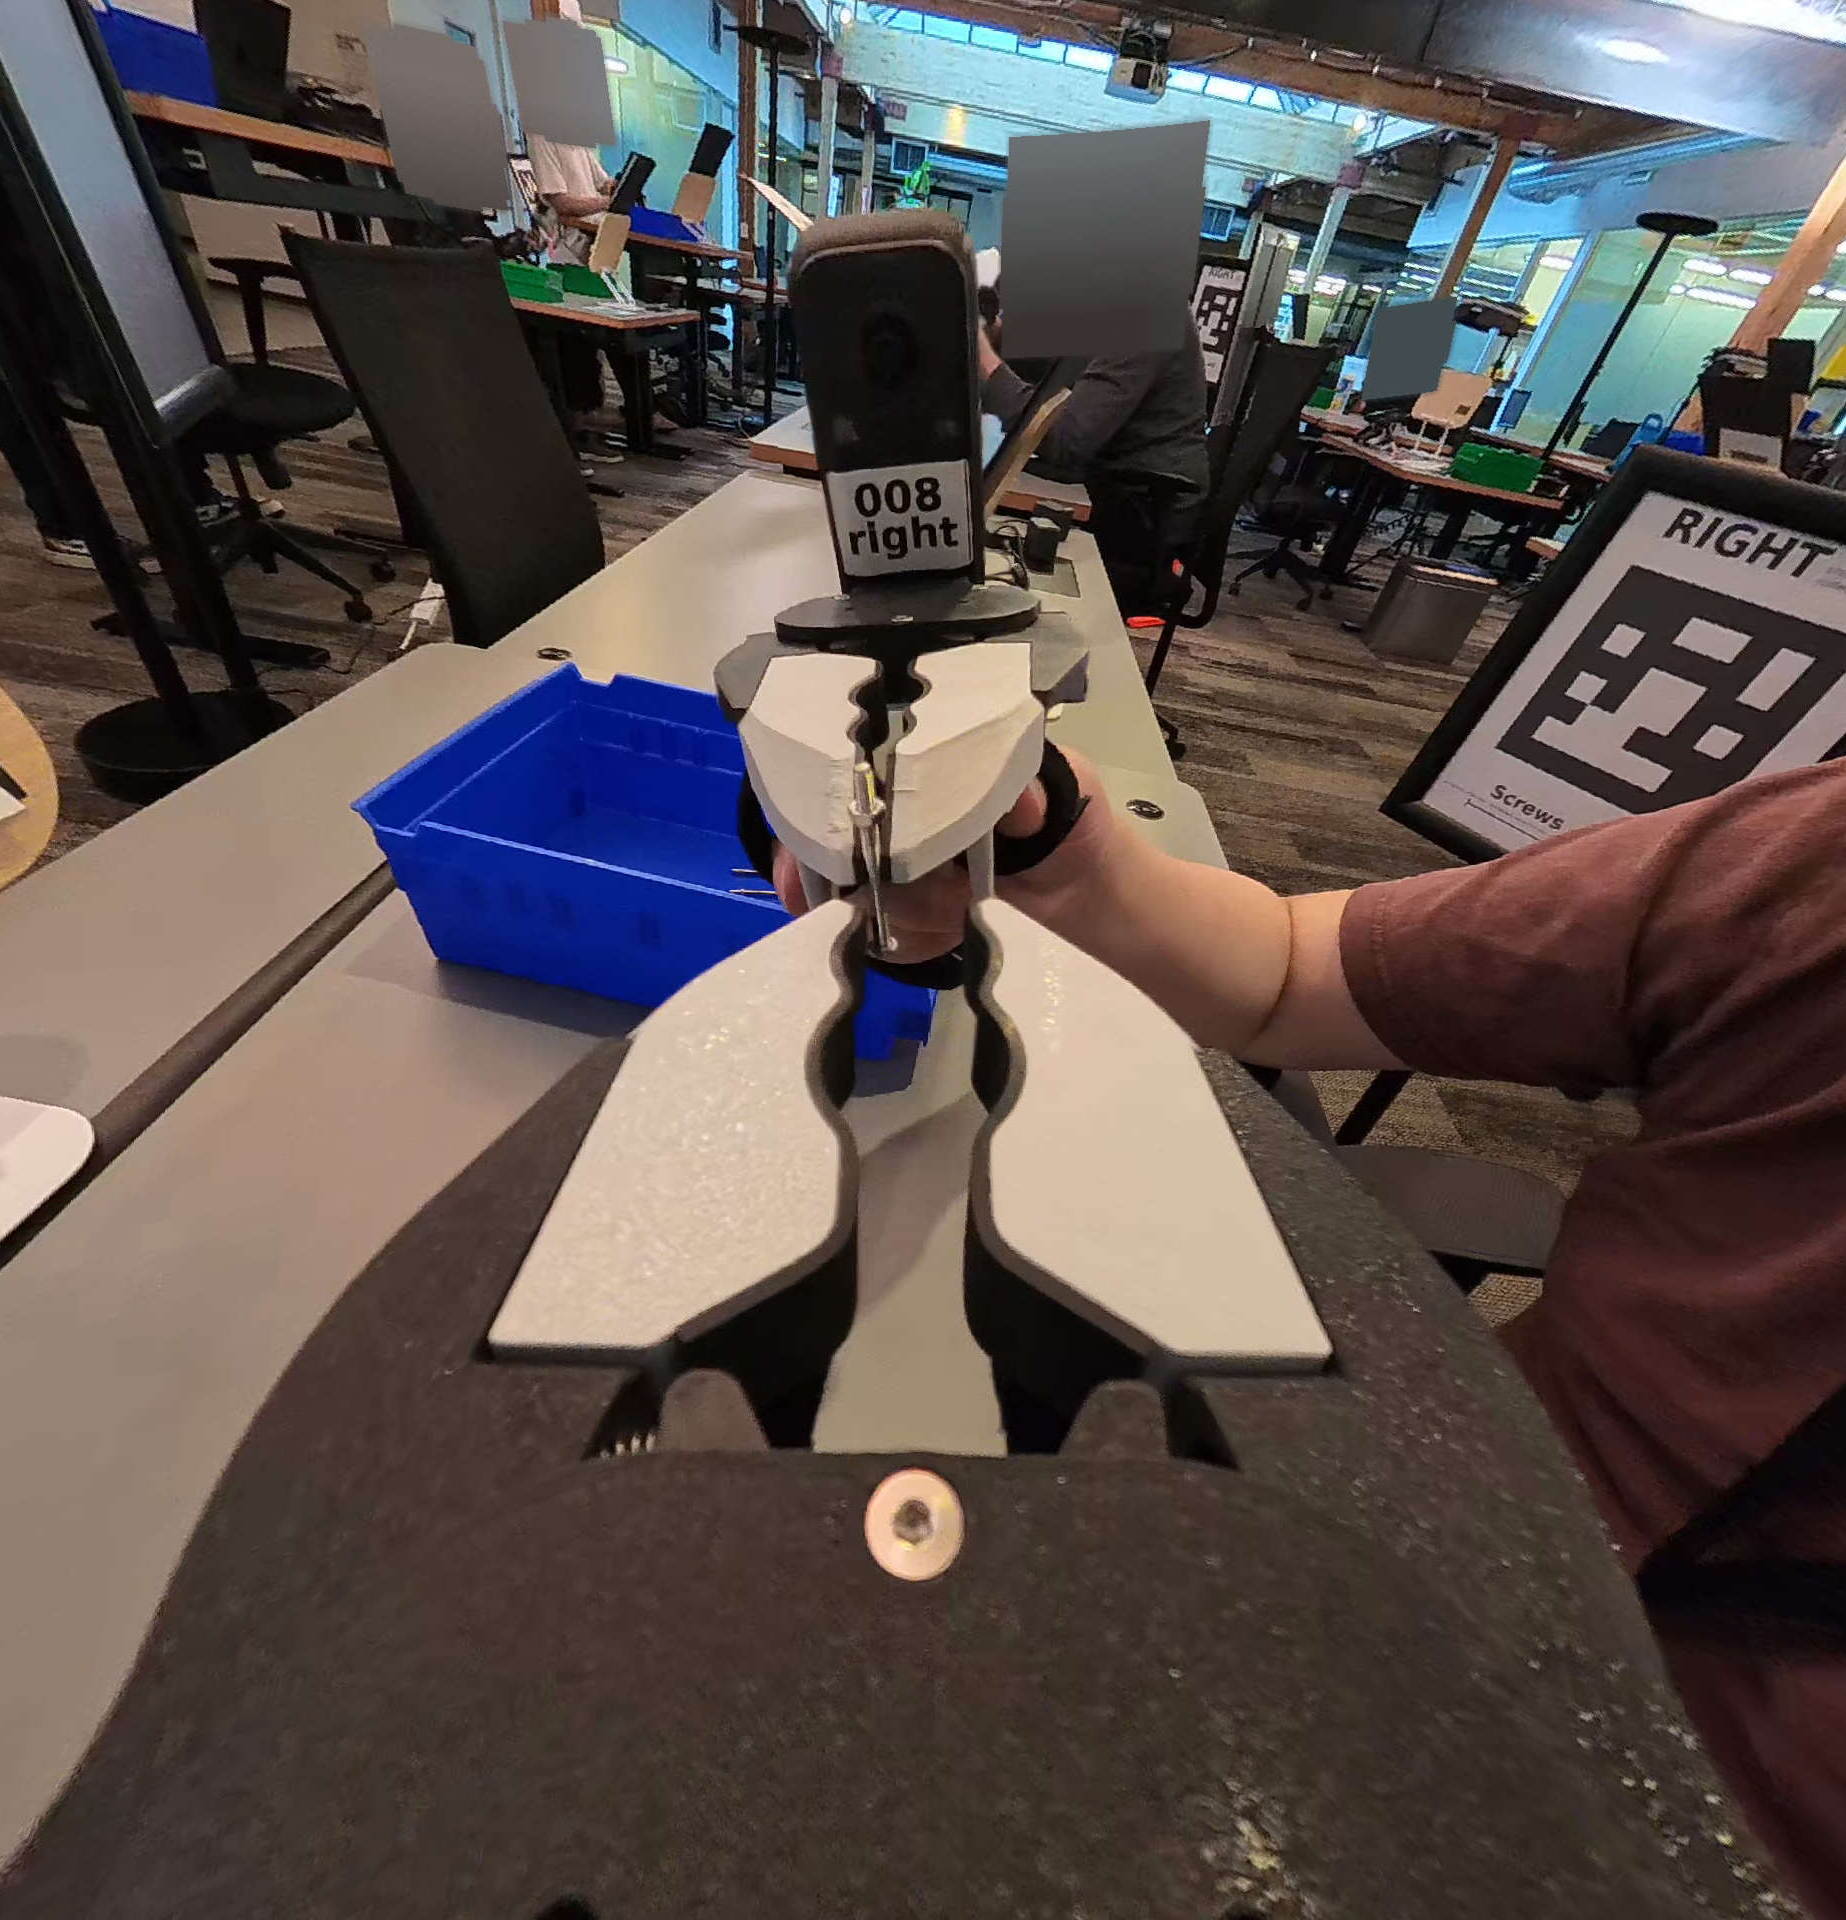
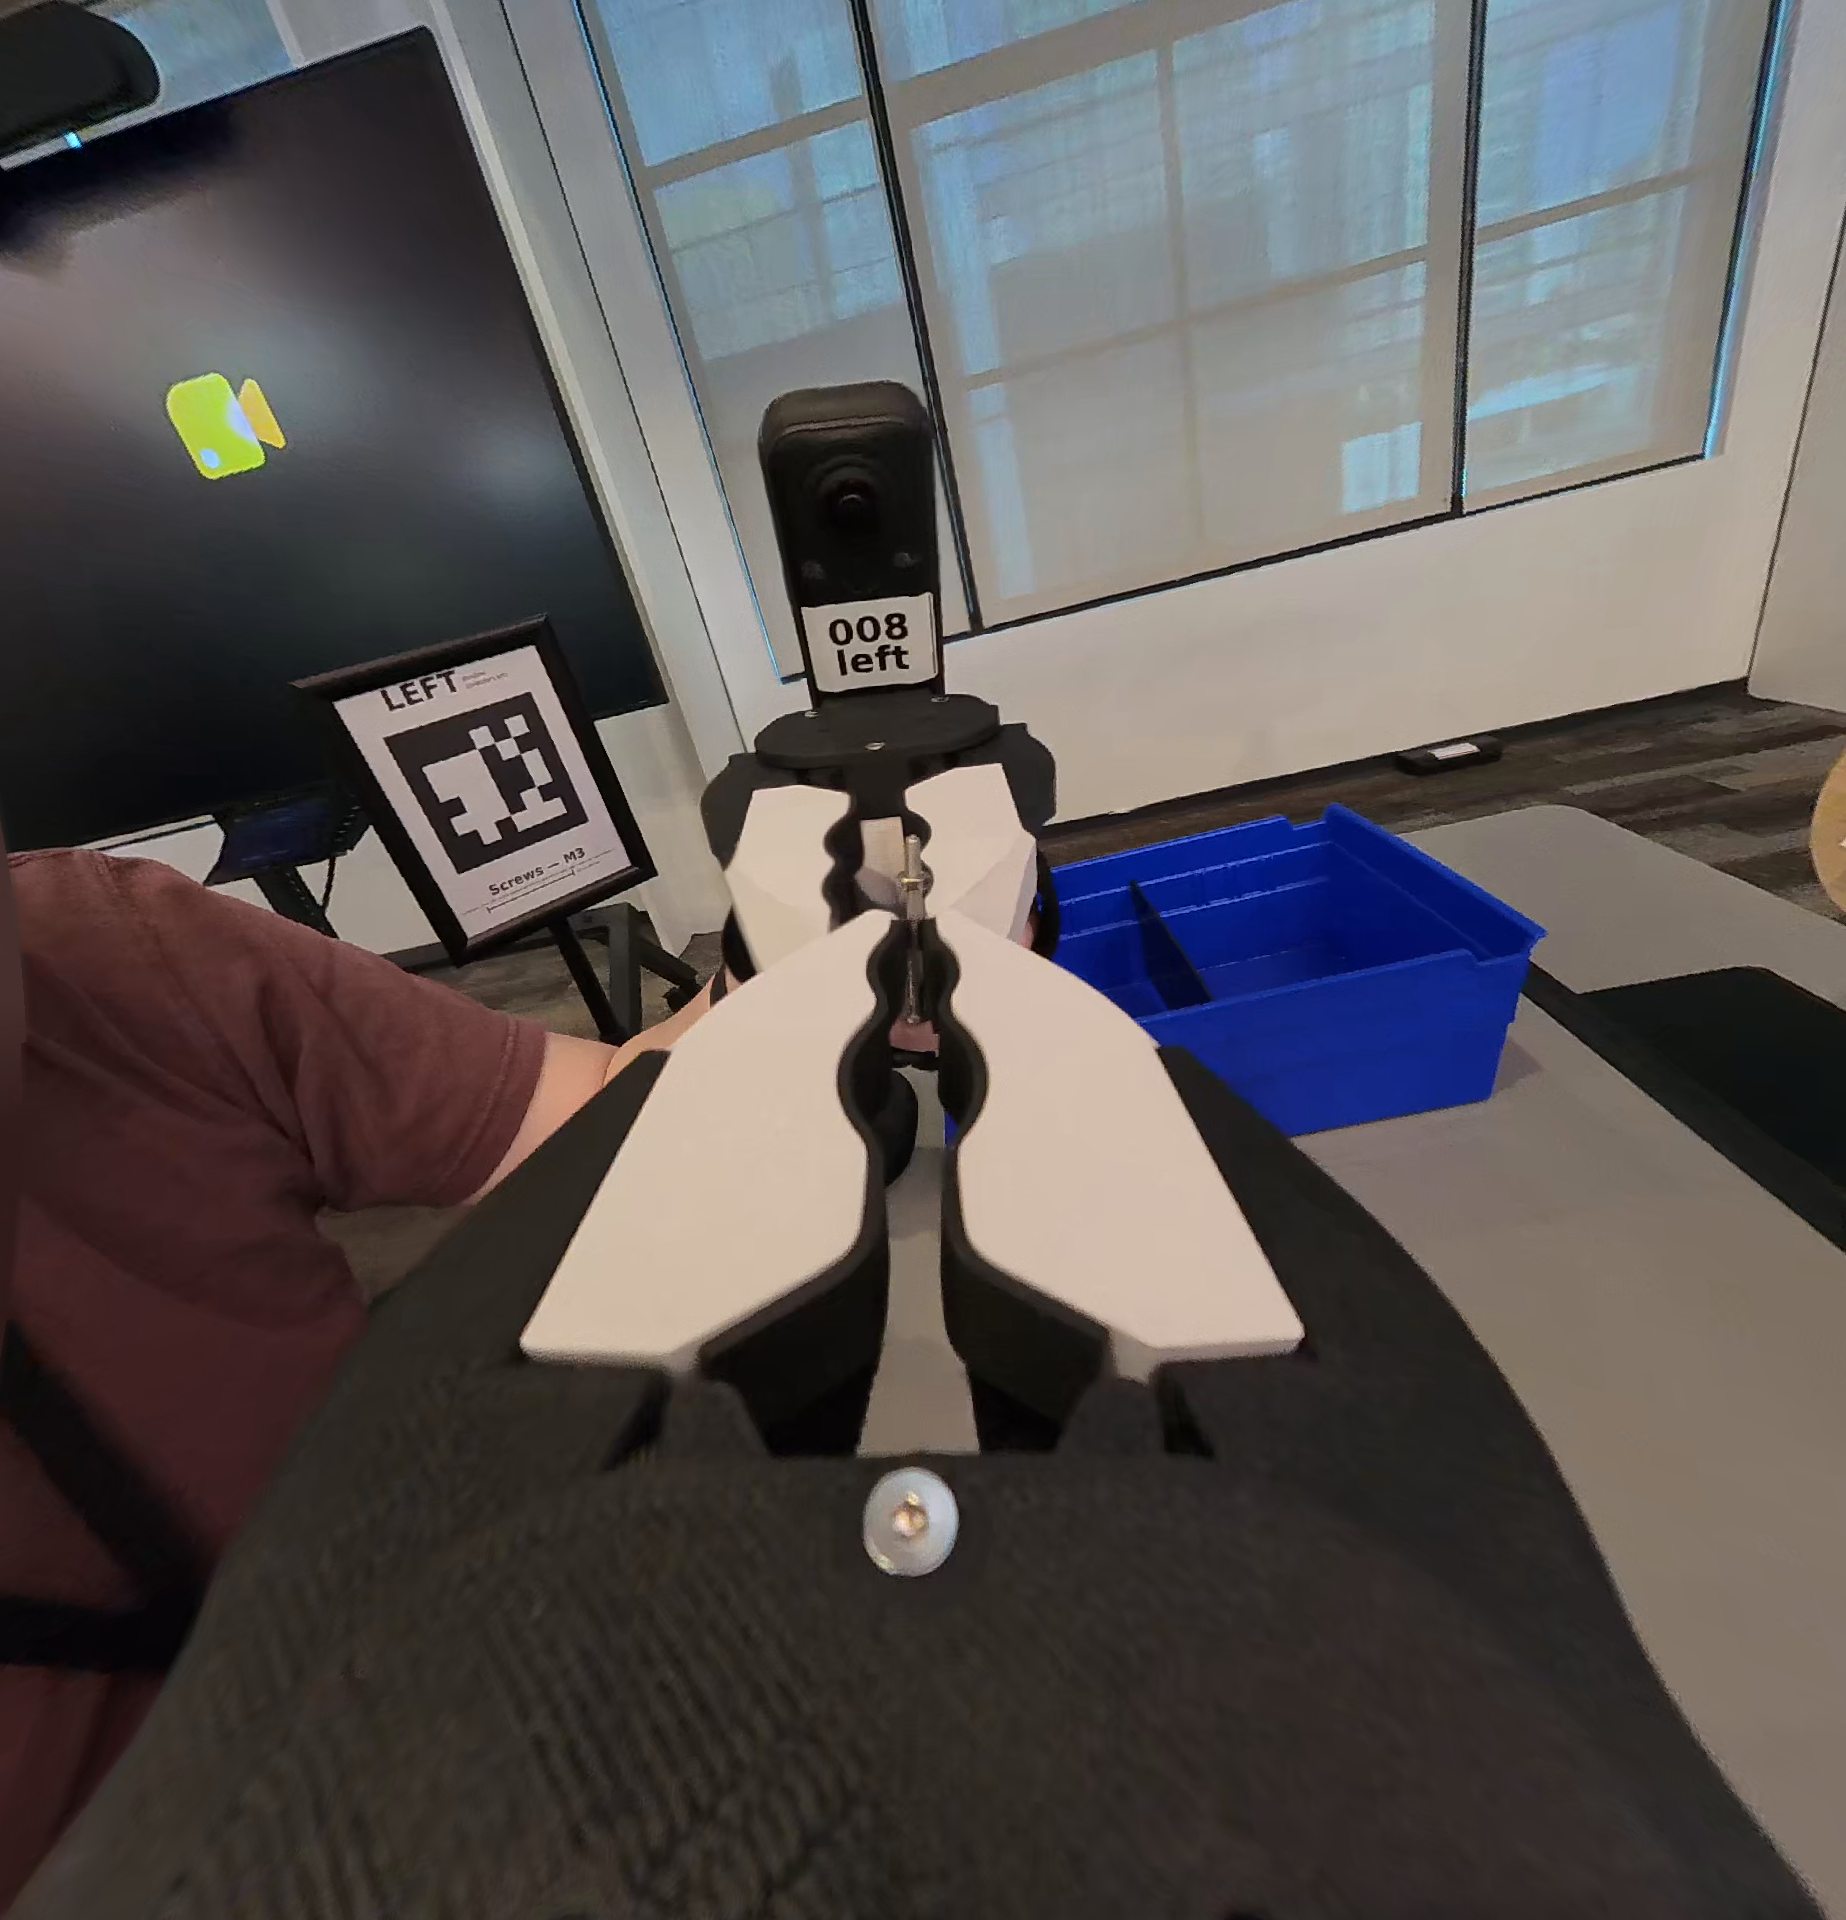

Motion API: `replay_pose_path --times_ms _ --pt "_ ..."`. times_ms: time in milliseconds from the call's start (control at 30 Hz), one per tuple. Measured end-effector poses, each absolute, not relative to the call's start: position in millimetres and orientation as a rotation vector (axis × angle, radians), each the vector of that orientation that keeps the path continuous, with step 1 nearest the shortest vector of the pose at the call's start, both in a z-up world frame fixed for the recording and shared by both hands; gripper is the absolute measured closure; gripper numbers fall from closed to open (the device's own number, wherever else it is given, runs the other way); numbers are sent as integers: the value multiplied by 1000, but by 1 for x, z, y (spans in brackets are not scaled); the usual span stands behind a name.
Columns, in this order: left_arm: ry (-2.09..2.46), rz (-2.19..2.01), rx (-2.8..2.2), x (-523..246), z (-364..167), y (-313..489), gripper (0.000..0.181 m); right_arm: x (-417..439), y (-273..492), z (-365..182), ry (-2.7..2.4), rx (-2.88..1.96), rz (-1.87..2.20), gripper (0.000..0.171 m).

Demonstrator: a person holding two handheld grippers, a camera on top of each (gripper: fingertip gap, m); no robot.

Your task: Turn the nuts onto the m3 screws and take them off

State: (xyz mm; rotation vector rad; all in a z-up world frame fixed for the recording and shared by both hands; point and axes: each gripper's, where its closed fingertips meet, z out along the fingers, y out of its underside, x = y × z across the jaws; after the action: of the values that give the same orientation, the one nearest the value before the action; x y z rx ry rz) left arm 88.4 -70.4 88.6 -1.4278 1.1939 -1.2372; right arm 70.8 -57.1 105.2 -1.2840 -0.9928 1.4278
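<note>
White printed label (image 1: 903,520) on black cam (image 1: 888,353); 2nd label (image 2: 869,644) on 2nd cam (image 2: 848,499). Framed marker sign w/ captions far right (image 1: 1667,665); another far left (image 2: 483,790).

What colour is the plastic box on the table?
Bright blue plastic bin, clearest in the right wrist view.

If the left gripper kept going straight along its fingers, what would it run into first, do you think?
Most likely the right gripper, which faces it head-on with the screw spanning both tips. The left gripper already sits at that screw, so hardly any free travel seems left.
</note>
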Motion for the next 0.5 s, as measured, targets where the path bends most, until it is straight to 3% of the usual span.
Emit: replay_pose_path --times_ms 167,300,500 --pt "1194 -1177 -1463 87 82 -63 154 85 -46 107 -960 -1336 1431 169" --pt "1171 -1171 -1478 80 86 -60 155 140 -24 95 -1011 -1580 1133 168" --pt "1165 -1092 -1517 70 84 -51 156 279 25 -3 -704 -2311 586 169"
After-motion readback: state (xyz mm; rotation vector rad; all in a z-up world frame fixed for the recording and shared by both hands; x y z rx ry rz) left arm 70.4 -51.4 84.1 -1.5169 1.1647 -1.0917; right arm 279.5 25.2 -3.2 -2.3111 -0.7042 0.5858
